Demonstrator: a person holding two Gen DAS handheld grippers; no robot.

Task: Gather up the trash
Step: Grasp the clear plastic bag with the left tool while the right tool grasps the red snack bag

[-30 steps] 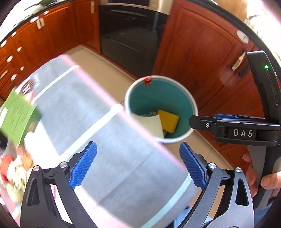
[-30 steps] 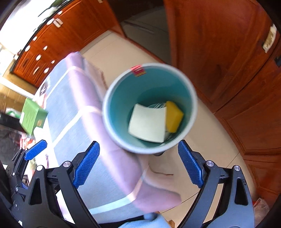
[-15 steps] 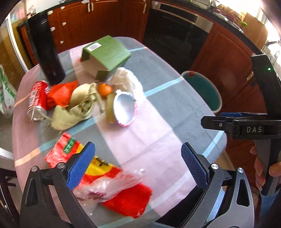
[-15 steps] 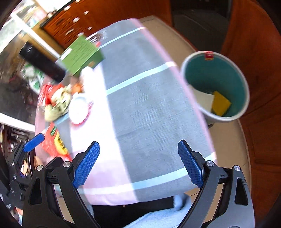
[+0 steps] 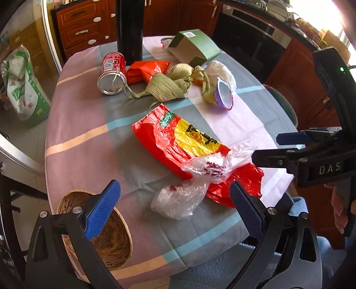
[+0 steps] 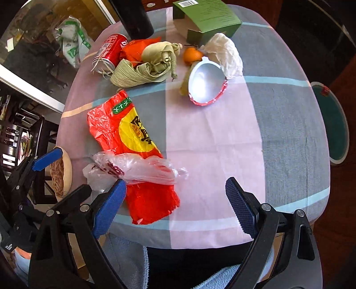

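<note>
Trash lies on the round table's checked cloth (image 5: 89, 124) (image 6: 222, 144): a red and yellow plastic bag (image 5: 182, 140) (image 6: 124, 131) with a clear plastic bag (image 5: 184, 195) (image 6: 138, 166) on its near end, a red can (image 5: 111, 73) (image 6: 109, 53) on its side, dried leaf wrappers (image 5: 166, 86) (image 6: 144, 66), a foil-lined cup (image 5: 224, 93) (image 6: 204, 82), white tissue (image 5: 222, 71) (image 6: 227, 53), and an orange piece (image 6: 192, 54). My left gripper (image 5: 175, 211) hovers open over the clear bag. My right gripper (image 6: 175, 204) hangs open above the near table edge; nothing is between its fingers.
A teal bin (image 6: 333, 124) (image 5: 284, 104) stands on the floor past the table's right side. A green carton (image 5: 195, 46) (image 6: 207, 17) and a black bottle (image 5: 129, 29) stand at the back. A coconut-fibre bowl (image 5: 104, 233) (image 6: 60, 171) sits at the near left edge.
Both grippers have swung from above the teal bin back over the table. The bin has slid to the right edge of both views, and the trash pile now fills them.
</note>
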